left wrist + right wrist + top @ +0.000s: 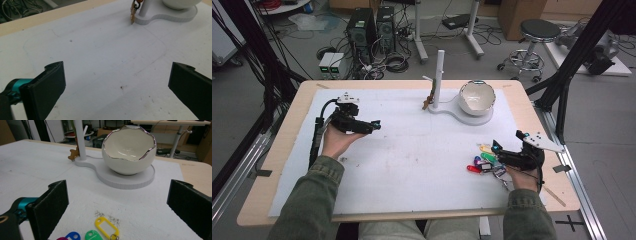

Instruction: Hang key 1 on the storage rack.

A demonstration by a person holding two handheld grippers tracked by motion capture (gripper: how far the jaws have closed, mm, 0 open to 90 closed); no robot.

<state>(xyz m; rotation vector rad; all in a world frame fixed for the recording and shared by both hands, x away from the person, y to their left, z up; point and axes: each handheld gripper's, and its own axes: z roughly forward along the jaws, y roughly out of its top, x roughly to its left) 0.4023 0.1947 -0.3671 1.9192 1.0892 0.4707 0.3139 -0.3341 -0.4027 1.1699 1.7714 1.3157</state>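
The right gripper (pixel 501 151) hovers at the near right of the table (pixel 287 130) with its jaws wide apart and nothing between them. The coloured key tags (pixel 482 163) lie on the white mat (pixel 412 150) just beneath and to the left of its tips, the yellow tag (pixel 106 227) nearest the gap. The left gripper (pixel 373 126) rests at the far left, jaws also apart, well away from the tags.

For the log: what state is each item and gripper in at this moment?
Left gripper: open, holding nothing.
Right gripper: open, holding nothing.
Key tags: lying loose on the table by the right gripper.
Bowl: upright on its stand, looks empty.
Brown key fob: hanging from the post's hook.
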